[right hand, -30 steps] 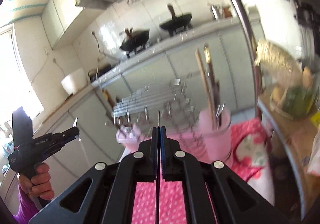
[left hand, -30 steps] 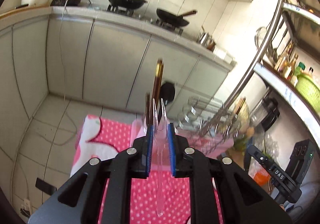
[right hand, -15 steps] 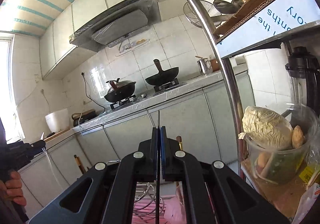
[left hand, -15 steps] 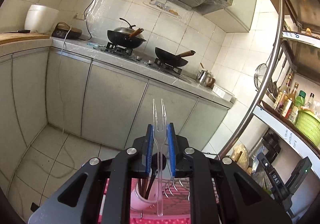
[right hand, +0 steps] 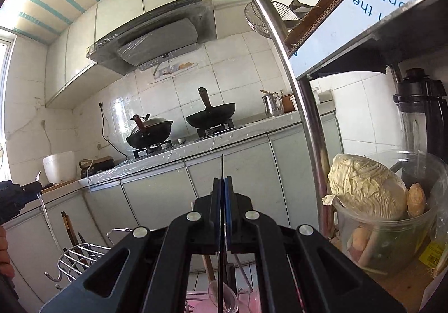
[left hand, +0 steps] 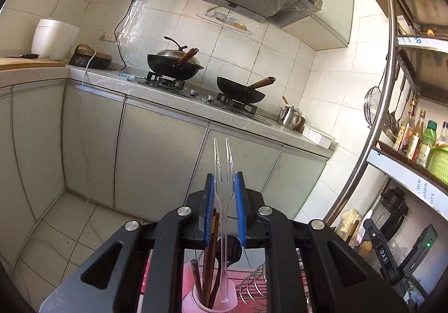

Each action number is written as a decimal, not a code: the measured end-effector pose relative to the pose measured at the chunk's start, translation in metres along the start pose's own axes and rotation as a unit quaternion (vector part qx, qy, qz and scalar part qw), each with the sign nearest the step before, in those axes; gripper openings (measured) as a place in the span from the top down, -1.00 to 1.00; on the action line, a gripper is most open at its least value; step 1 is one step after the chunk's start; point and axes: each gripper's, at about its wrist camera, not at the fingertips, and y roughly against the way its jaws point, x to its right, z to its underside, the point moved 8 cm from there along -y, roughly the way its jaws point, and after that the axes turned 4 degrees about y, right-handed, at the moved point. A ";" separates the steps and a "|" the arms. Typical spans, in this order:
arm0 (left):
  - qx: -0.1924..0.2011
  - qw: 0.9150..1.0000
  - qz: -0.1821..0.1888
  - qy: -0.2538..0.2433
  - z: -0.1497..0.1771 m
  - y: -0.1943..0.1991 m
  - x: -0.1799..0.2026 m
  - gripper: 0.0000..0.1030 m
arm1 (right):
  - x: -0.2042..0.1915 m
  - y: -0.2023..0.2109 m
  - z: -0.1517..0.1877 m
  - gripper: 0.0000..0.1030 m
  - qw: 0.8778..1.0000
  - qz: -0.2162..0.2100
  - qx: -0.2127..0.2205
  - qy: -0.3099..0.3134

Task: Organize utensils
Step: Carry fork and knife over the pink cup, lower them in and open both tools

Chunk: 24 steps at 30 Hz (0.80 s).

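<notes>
In the left wrist view my left gripper [left hand: 223, 181] is shut on a clear plastic two-tined fork [left hand: 223, 161], tines up. The fork's handle hangs down over a pink cup [left hand: 193, 300] that holds dark chopsticks [left hand: 209, 257]. A wire rack [left hand: 253, 283] stands right of the cup. In the right wrist view my right gripper [right hand: 222, 181] is shut on a thin dark utensil [right hand: 222, 166] seen edge-on, its kind unclear. The left gripper [right hand: 16, 195] with the clear fork [right hand: 42, 202] shows at the left edge, above the wire rack [right hand: 81, 254]. A clear spoon bowl [right hand: 231, 300] lies below.
Ahead runs a counter [left hand: 168, 94] with two black woks [left hand: 173, 62] on a stove under a hood. A steel shelf post [right hand: 305, 105] stands close on the right, with a tub of cabbage [right hand: 369, 187], a blender and bottles [left hand: 414, 133].
Both views have swung up from the pink dotted cloth, cup and rack to the counter and hood. Each gripper kept its utensil.
</notes>
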 end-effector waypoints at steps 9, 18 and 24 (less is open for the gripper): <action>-0.006 1.000 -0.005 -0.015 0.021 -0.006 -0.007 0.73 | -0.005 0.008 0.021 0.94 1.000 -0.006 -0.010 0.009; -0.045 0.999 -0.006 -0.009 0.059 -0.004 -0.016 0.73 | -0.006 0.023 0.037 0.95 0.999 -0.003 -0.043 -0.003; -0.077 0.997 -0.010 0.002 0.085 -0.006 -0.023 0.73 | 0.002 0.032 0.052 0.95 0.997 0.001 -0.070 -0.025</action>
